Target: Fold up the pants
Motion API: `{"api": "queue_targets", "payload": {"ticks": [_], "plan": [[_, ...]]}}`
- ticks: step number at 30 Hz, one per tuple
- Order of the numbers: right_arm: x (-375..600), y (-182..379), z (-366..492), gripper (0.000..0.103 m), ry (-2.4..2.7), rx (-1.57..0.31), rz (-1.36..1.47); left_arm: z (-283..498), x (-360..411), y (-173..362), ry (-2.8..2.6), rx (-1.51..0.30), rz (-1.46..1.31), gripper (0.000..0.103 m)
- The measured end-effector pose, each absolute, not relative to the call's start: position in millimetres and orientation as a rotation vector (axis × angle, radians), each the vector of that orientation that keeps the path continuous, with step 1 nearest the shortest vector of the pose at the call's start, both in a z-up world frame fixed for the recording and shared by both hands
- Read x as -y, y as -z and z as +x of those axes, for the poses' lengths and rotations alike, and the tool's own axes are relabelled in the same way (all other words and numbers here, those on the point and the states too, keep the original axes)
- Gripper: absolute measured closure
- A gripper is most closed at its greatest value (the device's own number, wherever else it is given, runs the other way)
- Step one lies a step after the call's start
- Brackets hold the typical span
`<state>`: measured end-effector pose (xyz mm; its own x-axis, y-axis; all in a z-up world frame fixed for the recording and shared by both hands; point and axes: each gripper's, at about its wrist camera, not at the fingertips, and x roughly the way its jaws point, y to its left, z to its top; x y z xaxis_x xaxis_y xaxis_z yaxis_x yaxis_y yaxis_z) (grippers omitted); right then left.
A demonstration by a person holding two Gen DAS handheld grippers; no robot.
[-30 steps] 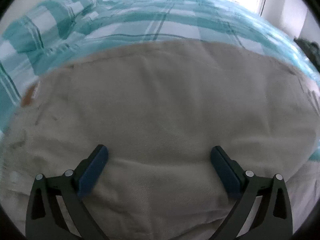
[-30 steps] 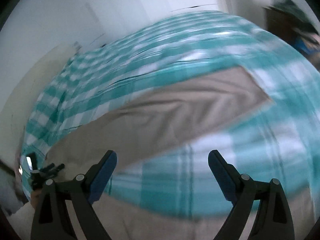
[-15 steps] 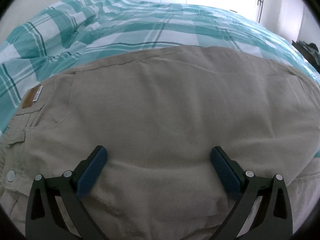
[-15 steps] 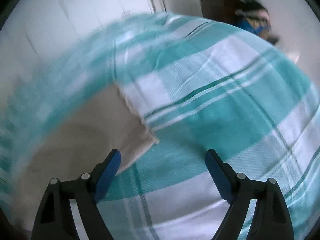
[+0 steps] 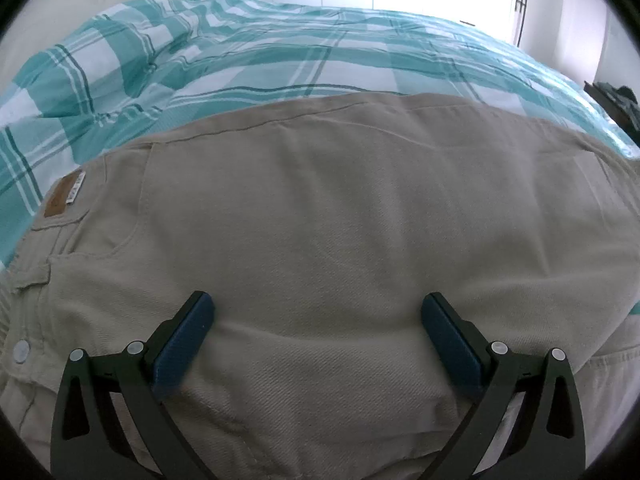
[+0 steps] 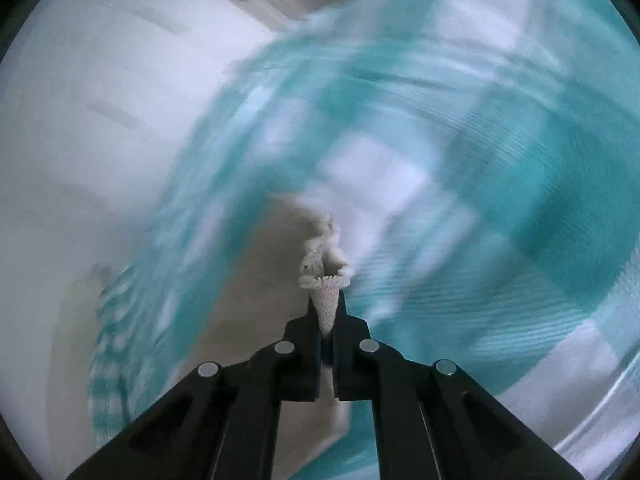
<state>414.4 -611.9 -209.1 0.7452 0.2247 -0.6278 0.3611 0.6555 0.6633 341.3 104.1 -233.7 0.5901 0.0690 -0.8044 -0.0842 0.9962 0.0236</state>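
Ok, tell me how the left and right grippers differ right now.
The left gripper is wide open, empty, over the pants; the right gripper is shut on a bunched pants edge. The left view is sharp, the right view motion-blurred. Both have black frames.

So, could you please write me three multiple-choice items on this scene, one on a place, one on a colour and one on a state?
1. Where do the pants lie?
A. on a checked bedspread
B. on a wooden floor
C. over a chair back

2. What colour are the pads of the left tongs?
A. red
B. blue
C. yellow

3. What state are the right tongs in?
A. wide open over bare cover
B. out of view
C. shut on a bunch of pale fabric

Answers: 1 A, the beige cloth is spread over the teal and white bedspread. 2 B, both pads show dark blue. 3 C, the fingers meet with frayed cloth pinched between them.
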Motion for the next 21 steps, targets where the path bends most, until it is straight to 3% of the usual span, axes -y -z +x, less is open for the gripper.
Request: {"api": "queue_targets", "payload": {"ticks": [3, 7, 12, 14, 19, 21], "plan": [[557.7, 147.7, 390.1, 0.099, -0.253, -0.747, 0.618, 341.5, -104.3, 233.8, -0.089, -0.936, -0.017, 0.001], [492.5, 89.5, 283.6, 0.099, -0.569, -0.765, 0.303, 341.6, -104.5, 234.0, -0.09, -0.94, -0.015, 0.001], [540.7, 113.8, 182.7, 0.096, -0.398, -0.88, 0.275, 344.0, -102.7, 232.4, -0.099, -0.965, 0.001, 0.001], [591.4, 141.9, 169.3, 0.081, -0.058, -0.96, 0.274, 346.3, -101.5, 228.7, -0.107, -0.999, 0.011, 0.001], [629.5, 145.4, 134.8, 0.076, 0.324, -0.996, 0.217, 324.0, -98.8, 193.5, -0.015, -1.049, -0.066, 0.001], [609.1, 128.1, 122.1, 0.057, 0.306, -0.937, 0.241, 296.2, -92.8, 174.9, 0.069, -1.018, -0.113, 0.001]]}}
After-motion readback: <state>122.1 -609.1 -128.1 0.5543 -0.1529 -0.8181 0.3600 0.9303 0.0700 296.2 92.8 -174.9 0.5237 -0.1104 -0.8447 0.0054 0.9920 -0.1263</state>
